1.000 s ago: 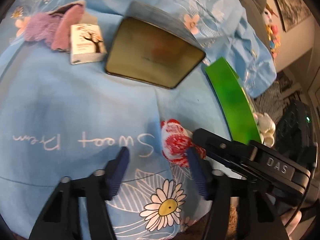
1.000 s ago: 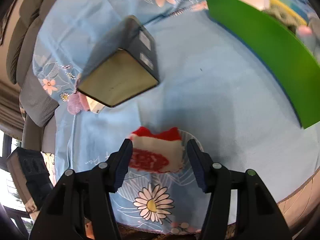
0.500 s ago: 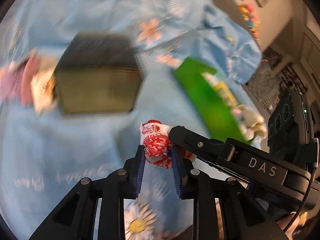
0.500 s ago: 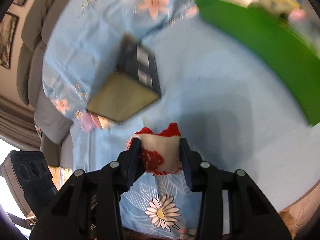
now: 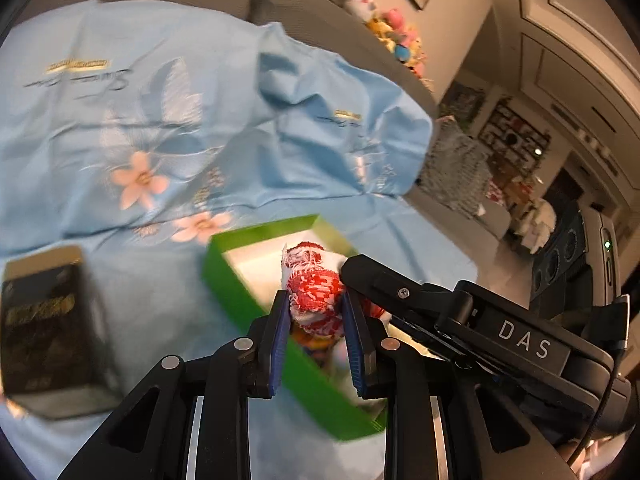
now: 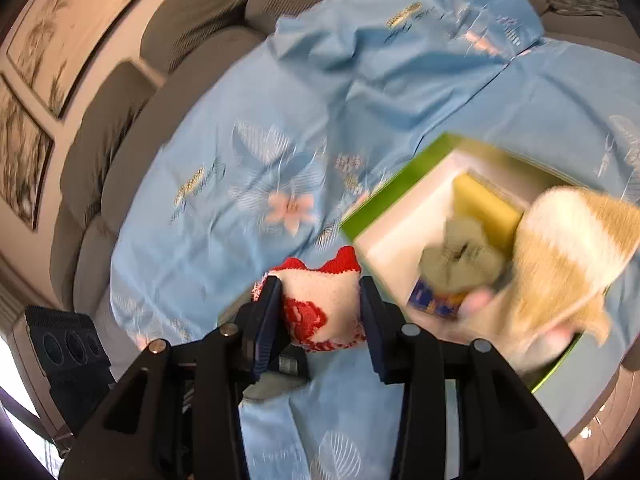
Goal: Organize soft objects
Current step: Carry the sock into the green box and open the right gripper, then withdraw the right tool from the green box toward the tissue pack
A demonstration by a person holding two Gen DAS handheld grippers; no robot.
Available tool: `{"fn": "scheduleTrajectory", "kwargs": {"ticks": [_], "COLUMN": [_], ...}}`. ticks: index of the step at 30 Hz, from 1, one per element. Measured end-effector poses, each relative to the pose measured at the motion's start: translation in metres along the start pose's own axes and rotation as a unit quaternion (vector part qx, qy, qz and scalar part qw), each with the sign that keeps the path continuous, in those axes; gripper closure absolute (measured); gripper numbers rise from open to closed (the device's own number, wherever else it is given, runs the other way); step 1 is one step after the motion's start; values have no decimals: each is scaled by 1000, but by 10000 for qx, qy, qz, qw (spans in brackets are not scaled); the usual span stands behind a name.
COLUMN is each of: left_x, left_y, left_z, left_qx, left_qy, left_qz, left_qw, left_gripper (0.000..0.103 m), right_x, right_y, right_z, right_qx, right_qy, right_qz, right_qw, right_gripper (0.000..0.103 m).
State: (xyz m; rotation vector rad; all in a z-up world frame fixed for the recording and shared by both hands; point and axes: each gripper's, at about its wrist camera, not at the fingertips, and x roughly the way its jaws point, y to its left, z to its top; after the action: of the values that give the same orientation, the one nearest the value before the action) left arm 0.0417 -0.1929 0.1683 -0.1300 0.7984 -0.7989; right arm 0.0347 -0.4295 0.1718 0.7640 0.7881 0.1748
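Note:
A red and white knitted sock [image 5: 316, 292] hangs in the air, held from both sides. My left gripper [image 5: 316, 316] is shut on one end of it. My right gripper [image 6: 320, 312] is shut on the other, wider end [image 6: 320, 304]. The sock is lifted above the near wall of a green box [image 5: 240, 300]. In the right wrist view the green box [image 6: 400, 176] holds a yellow sponge [image 6: 484, 204], a grey knitted piece [image 6: 460, 256] and a tan and white plush toy [image 6: 568, 256].
A light blue flowered sheet [image 5: 140, 152] covers the surface and runs up onto a grey sofa [image 6: 120, 120]. A dark open box [image 5: 44, 328] lies at the left. Plush toys [image 5: 388, 28] sit on the sofa back. A shelf [image 5: 512, 140] stands far right.
Both grippers closed on the sock, which lay on the sheet, and lifted it. They carried it away from the dark box towards the green box.

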Motion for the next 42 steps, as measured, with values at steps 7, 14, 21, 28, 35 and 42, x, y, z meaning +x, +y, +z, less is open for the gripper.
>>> {"fn": "scheduleTrajectory", "kwargs": {"ticks": [7, 14, 21, 28, 35, 42], "left_x": [45, 79, 89, 51, -29, -109], "left_y": [4, 10, 13, 12, 54, 103], "left_z": [6, -4, -15, -18, -40, -86], "left_qx": [-49, -118, -171, 0, -319, -1096], "left_qy": [353, 664, 834, 681, 410, -10], "left_qz": [-215, -234, -92, 62, 724, 1389], "left_qw": [9991, 9974, 9963, 9977, 9960, 9842], "left_gripper": [77, 77, 77, 77, 41, 33], "right_x": [13, 38, 47, 28, -1, -17], "right_y": [-30, -55, -64, -50, -23, 17], "right_z": [15, 16, 15, 11, -7, -46], "right_qx": [243, 298, 246, -96, -727, -1402], "right_qy": [-99, 73, 121, -223, -412, -188], "right_qz": [-189, -601, -1108, -1239, -1534, -1462], "right_qw": [9995, 9977, 9935, 9920, 9846, 9791], "right_gripper": [63, 64, 64, 58, 42, 24]}}
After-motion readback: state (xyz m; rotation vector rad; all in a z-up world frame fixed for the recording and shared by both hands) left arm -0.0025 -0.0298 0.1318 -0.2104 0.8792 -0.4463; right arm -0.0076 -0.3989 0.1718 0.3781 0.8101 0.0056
